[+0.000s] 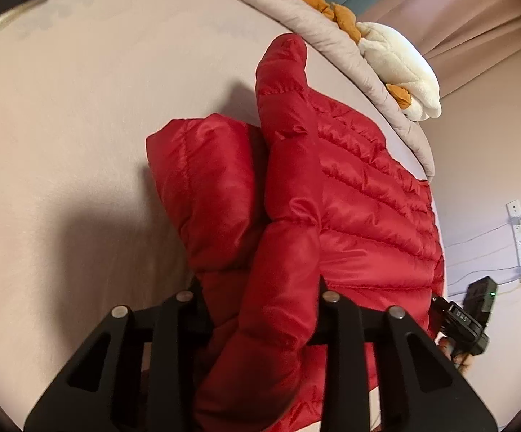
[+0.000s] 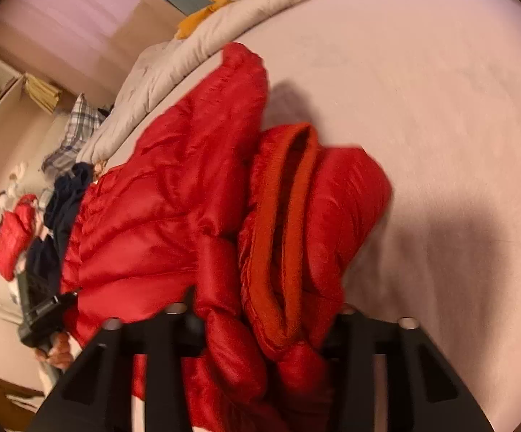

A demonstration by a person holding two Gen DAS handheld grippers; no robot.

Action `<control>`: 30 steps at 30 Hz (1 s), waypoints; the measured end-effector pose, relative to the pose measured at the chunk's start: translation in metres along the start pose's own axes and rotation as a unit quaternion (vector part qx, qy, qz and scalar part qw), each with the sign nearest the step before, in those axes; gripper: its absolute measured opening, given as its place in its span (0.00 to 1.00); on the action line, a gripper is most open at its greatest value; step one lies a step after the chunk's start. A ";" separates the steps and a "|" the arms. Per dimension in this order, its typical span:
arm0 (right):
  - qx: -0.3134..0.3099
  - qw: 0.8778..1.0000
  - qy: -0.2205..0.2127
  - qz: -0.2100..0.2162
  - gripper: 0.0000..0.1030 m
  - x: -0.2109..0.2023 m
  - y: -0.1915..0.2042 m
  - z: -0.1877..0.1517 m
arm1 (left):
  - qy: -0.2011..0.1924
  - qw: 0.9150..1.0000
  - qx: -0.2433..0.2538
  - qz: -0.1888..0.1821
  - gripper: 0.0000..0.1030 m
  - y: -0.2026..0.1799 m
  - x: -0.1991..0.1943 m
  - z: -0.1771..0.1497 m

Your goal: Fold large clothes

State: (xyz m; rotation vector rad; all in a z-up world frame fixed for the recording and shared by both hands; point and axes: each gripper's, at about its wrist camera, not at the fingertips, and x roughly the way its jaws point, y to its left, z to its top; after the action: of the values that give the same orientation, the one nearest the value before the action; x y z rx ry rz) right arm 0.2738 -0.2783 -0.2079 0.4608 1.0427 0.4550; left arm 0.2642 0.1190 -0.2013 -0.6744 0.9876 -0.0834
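From the left wrist view, a puffy red jacket (image 1: 350,194) lies on the pink bed sheet (image 1: 62,126), close to the bed's right edge. One sleeve (image 1: 282,187) is folded over the jacket's body, and the lower part of that sleeve runs down between the black fingers of the left tool (image 1: 260,288) — the fingers are pinching it. Behind the jacket, a white and orange soft toy (image 1: 397,57) rests on a grey blanket (image 1: 332,32). The other tool (image 1: 466,318) shows at the right edge. From the right wrist view, which is a bit blurry, the right tool (image 2: 264,309) squeezes a bunch of the same red jacket (image 2: 159,194) near the orange-lined collar (image 2: 289,223) — cloth fills the gap between its fingers. More clothes (image 2: 62,194) lie in a heap at the far left.
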 end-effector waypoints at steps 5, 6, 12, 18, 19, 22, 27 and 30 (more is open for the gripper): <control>-0.038 0.998 -0.030 -0.052 0.24 -0.014 0.028 -0.007 | -0.026 0.999 0.019 0.006 0.26 -0.014 -0.025 -0.005; -0.047 0.997 -0.038 -0.055 0.24 -0.020 0.035 -0.010 | -0.031 0.999 0.026 0.005 0.26 -0.018 -0.030 -0.006; -0.083 0.993 -0.071 -0.051 0.24 -0.046 0.062 -0.016 | -0.062 0.997 0.051 -0.005 0.25 -0.037 -0.069 -0.017; -0.110 0.988 -0.101 -0.045 0.24 -0.070 0.078 -0.027 | -0.082 0.994 0.070 -0.015 0.25 -0.051 -0.095 -0.023; -0.112 0.987 -0.103 -0.045 0.24 -0.070 0.081 -0.027 | -0.085 0.994 0.073 -0.017 0.25 -0.052 -0.099 -0.025; -0.117 0.986 -0.112 -0.046 0.24 -0.075 0.086 -0.030 | -0.093 0.992 0.079 -0.022 0.25 -0.055 -0.108 -0.029; -0.124 0.983 -0.128 -0.042 0.24 -0.086 0.089 -0.037 | -0.103 0.990 0.086 -0.032 0.25 -0.057 -0.125 -0.036; -0.126 0.982 -0.136 -0.040 0.24 -0.093 0.090 -0.042 | -0.108 0.990 0.088 -0.036 0.25 -0.054 -0.133 -0.041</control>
State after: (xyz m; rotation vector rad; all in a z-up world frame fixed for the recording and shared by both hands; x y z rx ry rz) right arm 0.1839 -0.2505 -0.1096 0.2463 0.7257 0.4322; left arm 0.1692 0.1037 -0.0870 -0.5446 0.7381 -0.1555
